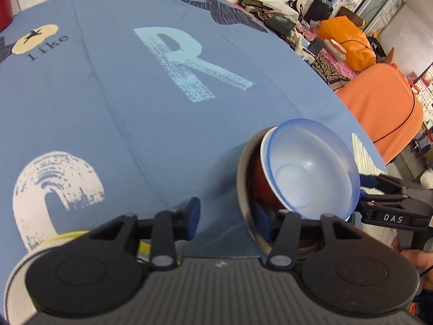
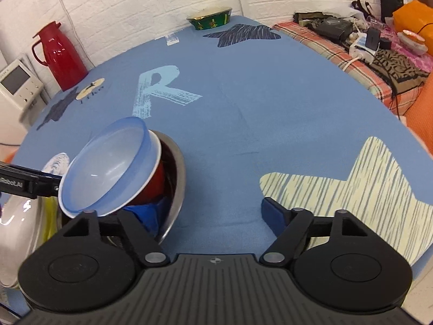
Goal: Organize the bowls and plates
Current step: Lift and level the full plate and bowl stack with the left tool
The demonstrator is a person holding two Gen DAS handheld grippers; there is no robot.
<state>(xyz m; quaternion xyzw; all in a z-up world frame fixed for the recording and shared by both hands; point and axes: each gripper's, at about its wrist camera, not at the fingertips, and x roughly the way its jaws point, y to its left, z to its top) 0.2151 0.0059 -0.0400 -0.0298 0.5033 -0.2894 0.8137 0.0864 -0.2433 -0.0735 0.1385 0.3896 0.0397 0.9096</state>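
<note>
Two pieces of writing show on the grippers themselves: "DAS" in white on the right gripper [image 1: 389, 189] as seen from the left wrist view, and "Robot.AI", its start cut off, on the left gripper [image 2: 40, 182] as seen from the right wrist view. On the blue cloth [image 1: 113, 103] covering the desk are a big pale "R" [image 1: 186, 62] and the small word "like" [image 1: 48, 47] by a cream blot. A nest of bowls stands tipped on its side near the desk's front edge: a translucent blue bowl [image 1: 311, 170] sits inside a red bowl [image 1: 263, 184], which sits inside a steel bowl [image 1: 243, 189]. Their mouths face up and toward the left gripper, the stack's axis leaning well off upright. Both pairs of jaws stand wide apart. The left gripper's right finger reaches into the steel bowl under the red one, its blue pad just showing there; the other finger hangs over bare cloth. From the other side, the right gripper's left finger lies likewise inside the steel rim, below the blue bowl's edge, the right finger clear over the cloth beside a cream star print [image 2: 351, 184]. A green patterned bowl [image 2: 211, 19] stands at the far edge, well apart, and a red flask [image 2: 59, 54] stands beyond the desk by the wall.
</note>
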